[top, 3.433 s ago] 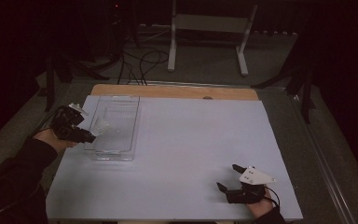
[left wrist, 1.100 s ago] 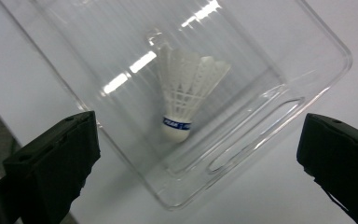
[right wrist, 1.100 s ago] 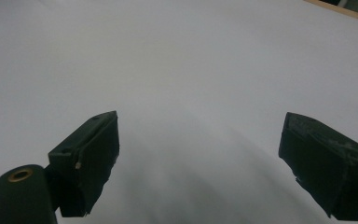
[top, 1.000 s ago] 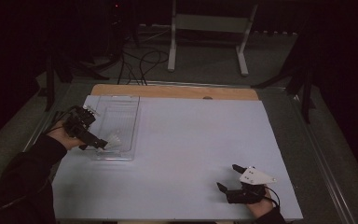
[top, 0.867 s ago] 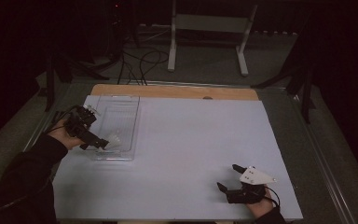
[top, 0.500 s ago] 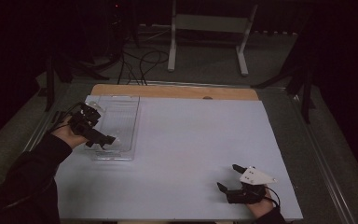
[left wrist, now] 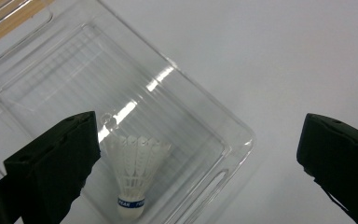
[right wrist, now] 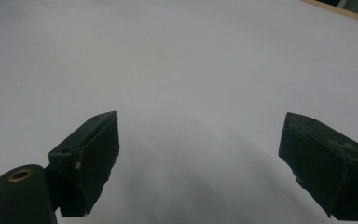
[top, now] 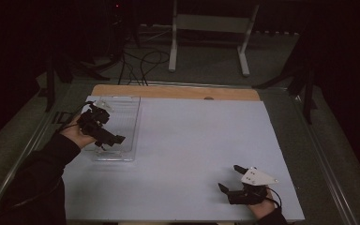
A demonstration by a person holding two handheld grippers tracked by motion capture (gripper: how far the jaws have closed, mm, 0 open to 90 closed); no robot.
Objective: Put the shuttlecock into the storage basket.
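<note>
L gripper (left wrist: 196,154) now spread wide, shuttlecock (left wrist: 135,175) released in tray (left wrist: 205,116); R gripper (top: 229,180) unchanged, agape.

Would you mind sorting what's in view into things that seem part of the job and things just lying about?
In the job, likely:
- shuttlecock
- clear plastic tray
- left gripper, open above the tray

Lying about:
- right gripper, open, idle on the white table
- cables
- white stand

Both forearms in dark sleeves; left gripper (top: 104,132) black with a pale plate and a dark cable on the side away from the white table sheet (top: 192,140). Right gripper (top: 230,179) black, blocky jaws, grey three-cornered plate on top, thin black cable looping at the sheet's near edge; a brass-coloured ring sits beside one jaw.
</note>
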